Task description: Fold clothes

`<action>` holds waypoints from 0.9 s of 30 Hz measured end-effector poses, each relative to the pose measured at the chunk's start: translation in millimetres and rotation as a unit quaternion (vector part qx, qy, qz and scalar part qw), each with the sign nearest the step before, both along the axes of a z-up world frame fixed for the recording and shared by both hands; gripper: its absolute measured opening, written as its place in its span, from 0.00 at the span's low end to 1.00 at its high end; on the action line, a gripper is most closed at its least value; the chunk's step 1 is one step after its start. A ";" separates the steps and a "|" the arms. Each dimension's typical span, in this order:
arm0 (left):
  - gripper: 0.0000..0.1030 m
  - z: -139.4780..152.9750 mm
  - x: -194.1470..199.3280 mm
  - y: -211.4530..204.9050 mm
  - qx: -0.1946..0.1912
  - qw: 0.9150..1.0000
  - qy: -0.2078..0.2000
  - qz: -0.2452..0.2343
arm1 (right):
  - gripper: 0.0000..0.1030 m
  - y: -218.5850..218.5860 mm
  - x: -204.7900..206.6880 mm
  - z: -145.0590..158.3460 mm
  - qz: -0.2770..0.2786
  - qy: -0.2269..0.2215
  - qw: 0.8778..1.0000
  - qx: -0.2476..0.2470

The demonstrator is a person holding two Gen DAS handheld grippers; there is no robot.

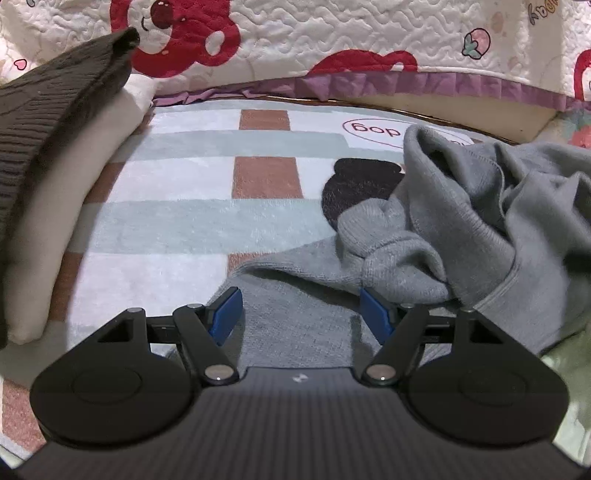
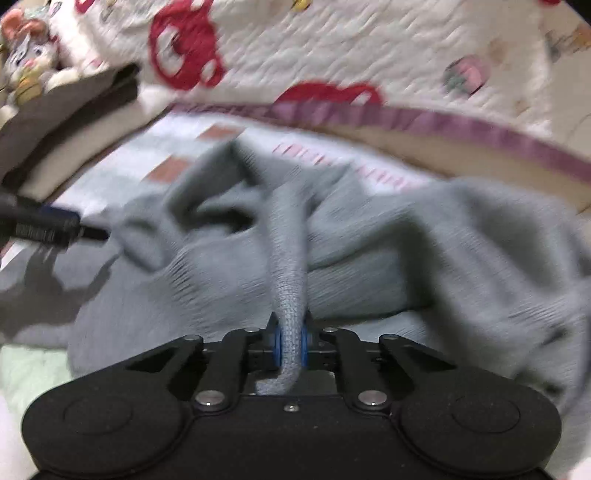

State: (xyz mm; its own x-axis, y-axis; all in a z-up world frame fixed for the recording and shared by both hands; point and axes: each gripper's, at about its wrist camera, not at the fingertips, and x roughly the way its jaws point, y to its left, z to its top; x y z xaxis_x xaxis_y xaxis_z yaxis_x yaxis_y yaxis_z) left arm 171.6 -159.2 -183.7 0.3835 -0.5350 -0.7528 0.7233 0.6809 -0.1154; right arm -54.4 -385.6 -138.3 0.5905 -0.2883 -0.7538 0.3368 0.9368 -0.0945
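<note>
I find the grey sweatshirt (image 1: pixel 480 229) lying crumpled on the checked rug (image 1: pixel 184 221), bunched in loose folds with one flat panel spread toward me; it is not in a folded state.

My right tool (image 2: pixel 291 345) is clenched on a ribbed band of the sweatshirt, which runs up from between its blue pads (image 2: pixel 277 347) into the heap. The right wrist view is smeared, so I cannot tell which edge of the garment that band belongs to.

My left tool (image 1: pixel 301 314) stands released, jaws wide, over the flat panel of the sweatshirt and grasping nothing.

A stack of folded clothes (image 1: pixel 55 155), dark knit over cream, sits well apart to the left of the sweatshirt, against the quilted bed cover (image 1: pixel 332 33).

Risks, in my judgement:
- The right grip is narrow; a hard pull may slip the band out or only stretch it.
- With one point held, lifting will drag the heap into a tighter tangle.
- If the left tool closes here, it may pinch several layers, or the rug's pile, together.
</note>
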 end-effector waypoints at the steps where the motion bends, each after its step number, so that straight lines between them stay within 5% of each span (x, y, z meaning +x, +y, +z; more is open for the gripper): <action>1: 0.68 1.2 0.2 0.6 -0.003 1.000 0.000 -0.001 | 0.10 -3.0 -2.6 7.4 -0.003 -0.004 1.000 -0.016; 8: 0.68 11.3 10.9 4.1 -0.018 1.000 -0.018 -0.015 | 0.09 -55.2 -29.5 84.2 -0.090 -0.035 0.987 -0.130; 17: 0.68 7.2 26.5 12.8 -0.048 0.999 0.020 -0.009 | 0.09 -119.3 -58.6 178.6 -0.160 -0.015 0.949 -0.271; 27: 0.68 6.4 17.1 11.6 -0.073 0.996 0.049 -0.030 | 0.09 -164.1 -63.1 229.6 -0.189 0.017 0.920 -0.344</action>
